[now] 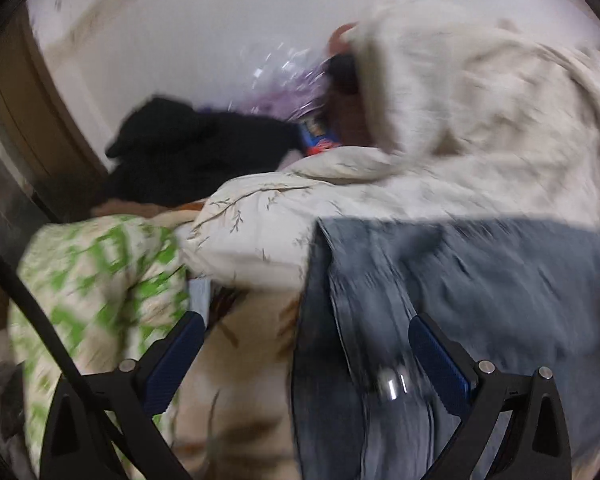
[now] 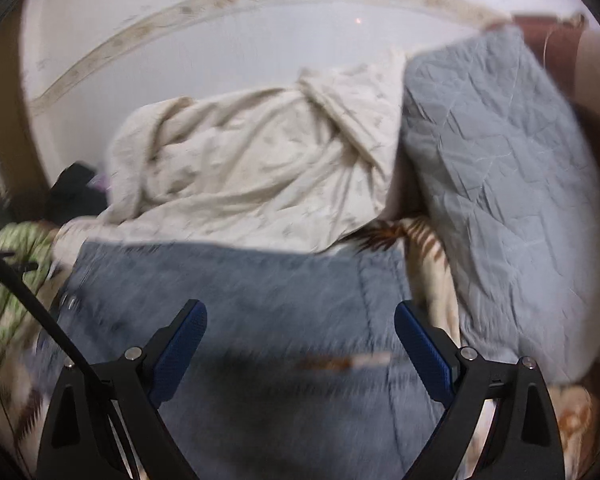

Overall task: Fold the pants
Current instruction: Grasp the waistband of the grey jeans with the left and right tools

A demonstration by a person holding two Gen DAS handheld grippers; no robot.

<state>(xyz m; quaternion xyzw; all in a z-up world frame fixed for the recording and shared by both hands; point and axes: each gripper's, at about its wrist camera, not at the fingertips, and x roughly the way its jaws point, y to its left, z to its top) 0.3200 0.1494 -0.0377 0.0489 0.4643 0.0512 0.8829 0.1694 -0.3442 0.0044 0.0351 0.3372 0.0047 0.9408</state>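
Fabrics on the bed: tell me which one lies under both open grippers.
The blue denim jeans, flat in front of both grippers; the cream leaf-print duvet is heaped behind, the grey quilted pillow stands right.

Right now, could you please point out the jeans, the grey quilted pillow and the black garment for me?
jeans [image 2: 260, 292]: right wrist view, flat denim panel.
grey quilted pillow [image 2: 496, 184]: right wrist view, middle of its stitched face.
black garment [image 1: 196, 148]: left wrist view, centre of the heap.

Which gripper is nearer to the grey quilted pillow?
Right. The grey quilted pillow stands just to the right of the open right gripper, which is over the jeans. The open left gripper is at the jeans' other edge; its view shows no pillow.
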